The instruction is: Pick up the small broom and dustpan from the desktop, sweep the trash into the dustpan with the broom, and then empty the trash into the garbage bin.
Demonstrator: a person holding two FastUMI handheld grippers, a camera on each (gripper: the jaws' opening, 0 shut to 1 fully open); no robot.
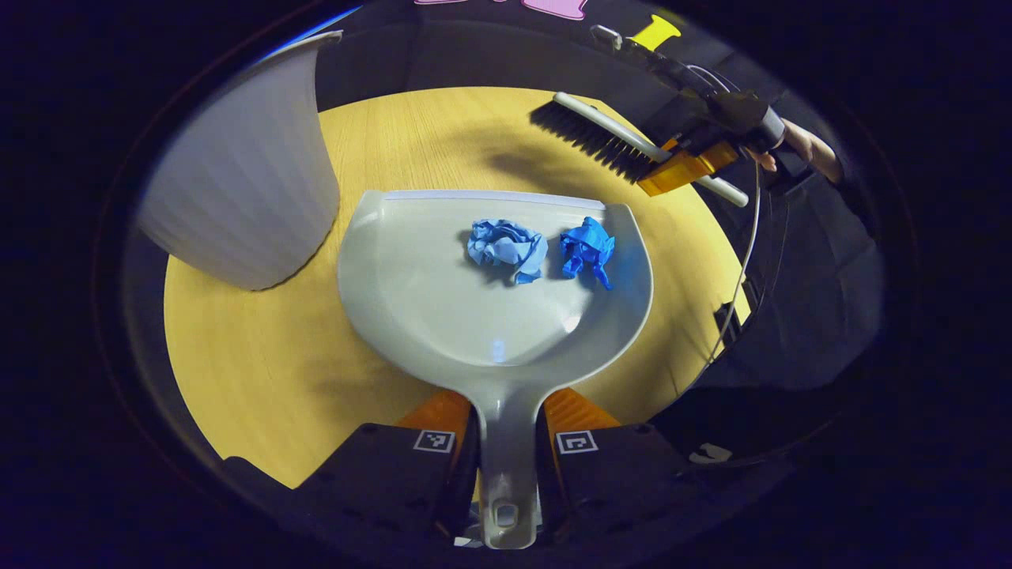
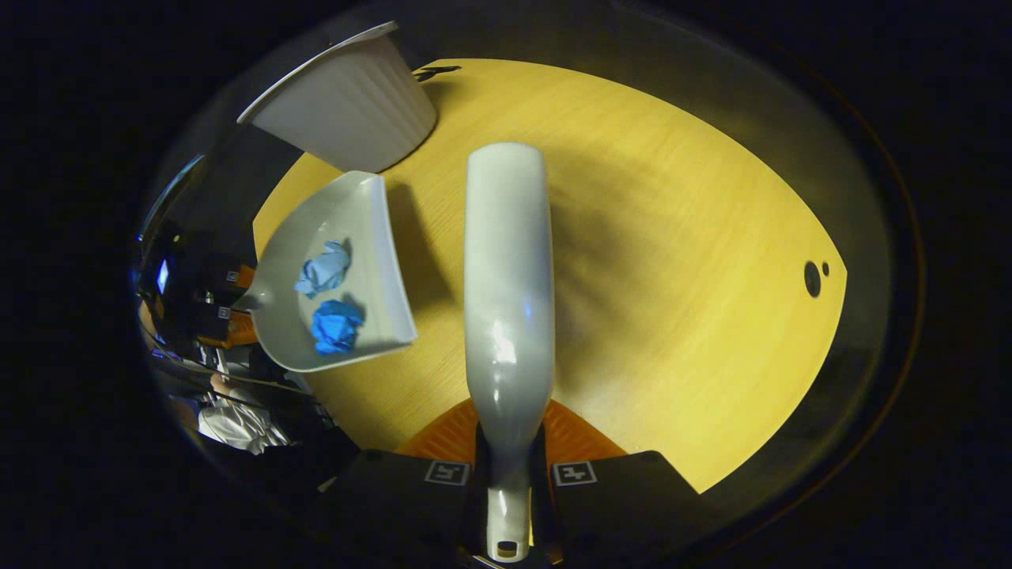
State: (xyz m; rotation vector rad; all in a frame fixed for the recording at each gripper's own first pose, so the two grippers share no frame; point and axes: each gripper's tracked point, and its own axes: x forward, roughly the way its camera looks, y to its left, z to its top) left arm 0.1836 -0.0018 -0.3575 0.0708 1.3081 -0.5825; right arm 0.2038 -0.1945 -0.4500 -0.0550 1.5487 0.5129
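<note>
Left tool (image 1: 506, 458): both fingers clamped on the handle of the grey dustpan (image 1: 443, 292), pan held level over the wooden worktop (image 1: 261, 371). Right tool (image 2: 510, 466): closed on the handle of the small broom (image 2: 506, 276), which is off to the pan's open side, its bristles clear of the pan.

Contents of the pan: two crumpled paper wads, one pale blue (image 1: 506, 251), one deeper blue (image 1: 587, 249), lying side by side near the front lip. No trash visible on the worktop, so the sweeping looks done.

White ribbed garbage bin (image 1: 245, 182) stands just beside the pan's left edge; its inside is not visible.

Handling, by judgement: the pan is stiff, light plastic with a glossy, slippery floor, and the handle is the right hold. The wads are very light and loose, so they will likely slide or roll out at a small tilt. Keep the lip up until it is over the bin rim.
</note>
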